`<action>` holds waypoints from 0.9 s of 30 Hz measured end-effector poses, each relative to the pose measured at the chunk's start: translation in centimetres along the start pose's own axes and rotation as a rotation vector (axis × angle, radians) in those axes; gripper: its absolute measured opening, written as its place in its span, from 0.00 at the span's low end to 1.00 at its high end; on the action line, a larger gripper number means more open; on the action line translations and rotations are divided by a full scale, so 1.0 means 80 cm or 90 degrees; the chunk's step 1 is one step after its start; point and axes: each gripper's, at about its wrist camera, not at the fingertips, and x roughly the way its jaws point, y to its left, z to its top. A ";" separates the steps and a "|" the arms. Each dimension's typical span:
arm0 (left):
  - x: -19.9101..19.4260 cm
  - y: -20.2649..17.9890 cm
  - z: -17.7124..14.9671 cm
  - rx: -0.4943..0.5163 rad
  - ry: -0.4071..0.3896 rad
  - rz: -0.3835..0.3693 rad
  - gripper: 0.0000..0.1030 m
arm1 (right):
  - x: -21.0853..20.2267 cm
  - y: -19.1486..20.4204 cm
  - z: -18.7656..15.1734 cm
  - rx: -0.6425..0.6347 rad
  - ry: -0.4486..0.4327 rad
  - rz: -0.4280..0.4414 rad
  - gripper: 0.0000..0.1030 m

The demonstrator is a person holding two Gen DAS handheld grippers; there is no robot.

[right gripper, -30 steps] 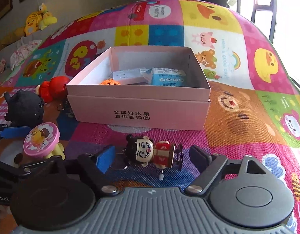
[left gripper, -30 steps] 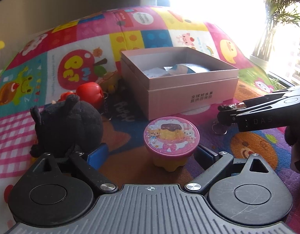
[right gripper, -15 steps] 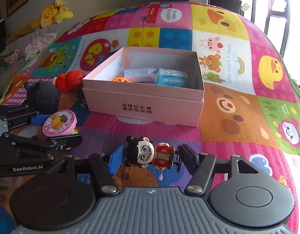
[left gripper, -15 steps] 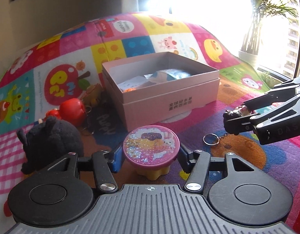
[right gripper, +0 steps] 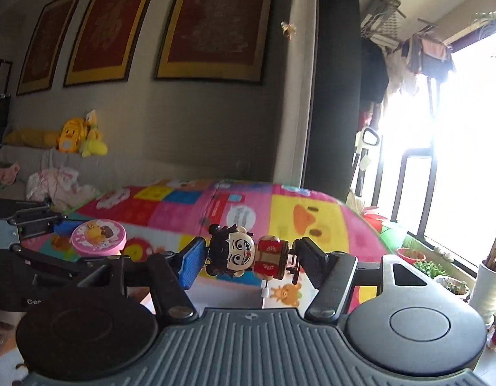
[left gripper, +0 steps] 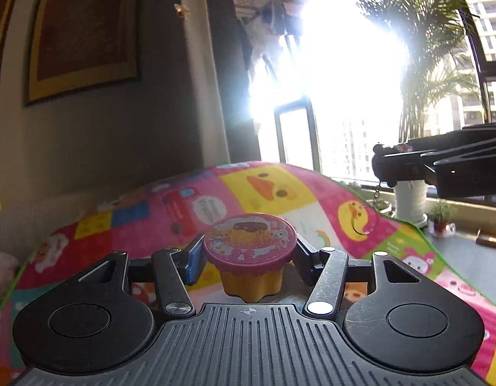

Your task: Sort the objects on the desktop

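Grinning black-haired doll keychain (right gripper: 248,254) — red-bodied

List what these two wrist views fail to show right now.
- Pink storage box: outside both views, cameras tilted up toward the wall.
- Pudding cup base, left wrist view: hidden behind the left gripper body.
- Doll keychain ring, right wrist view: not visible.
- Outside the window, left wrist view: washed out by glare.

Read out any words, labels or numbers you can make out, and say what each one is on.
"Gen": start of white lettering on the left gripper, the rest cut off.
White oval label on the play mat: print too blurred to read.
Pudding cup lid: pictures only.
Figurine keychain: no text.
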 end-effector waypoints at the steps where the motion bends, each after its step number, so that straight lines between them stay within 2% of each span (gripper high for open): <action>1: 0.013 0.004 0.001 -0.012 0.001 -0.022 0.63 | 0.006 -0.004 0.004 0.008 0.001 -0.002 0.62; 2: 0.025 0.007 -0.002 -0.025 0.003 -0.033 0.78 | 0.014 -0.007 0.007 0.016 0.005 -0.004 0.62; 4: 0.040 0.018 -0.017 -0.055 0.026 -0.013 0.89 | 0.030 -0.014 0.006 0.028 0.024 -0.003 0.62; 8: 0.039 0.037 -0.059 -0.095 0.091 0.018 0.91 | 0.067 -0.020 -0.007 0.035 0.077 0.005 0.62; 14: -0.008 0.032 -0.114 -0.068 0.118 0.000 0.93 | 0.144 -0.009 -0.025 0.073 0.153 0.038 0.62; 19: -0.028 0.047 -0.135 -0.081 0.139 0.043 0.94 | 0.221 0.016 -0.039 0.066 0.169 0.036 0.62; 22: -0.040 0.072 -0.139 -0.105 0.138 0.078 0.95 | 0.269 0.020 -0.046 0.071 0.205 0.020 0.65; 25: -0.049 0.091 -0.146 -0.117 0.139 0.102 0.97 | 0.287 0.016 -0.049 0.115 0.230 0.029 0.65; 27: -0.050 0.097 -0.154 -0.111 0.148 0.118 0.97 | 0.285 0.027 -0.052 0.111 0.234 0.041 0.65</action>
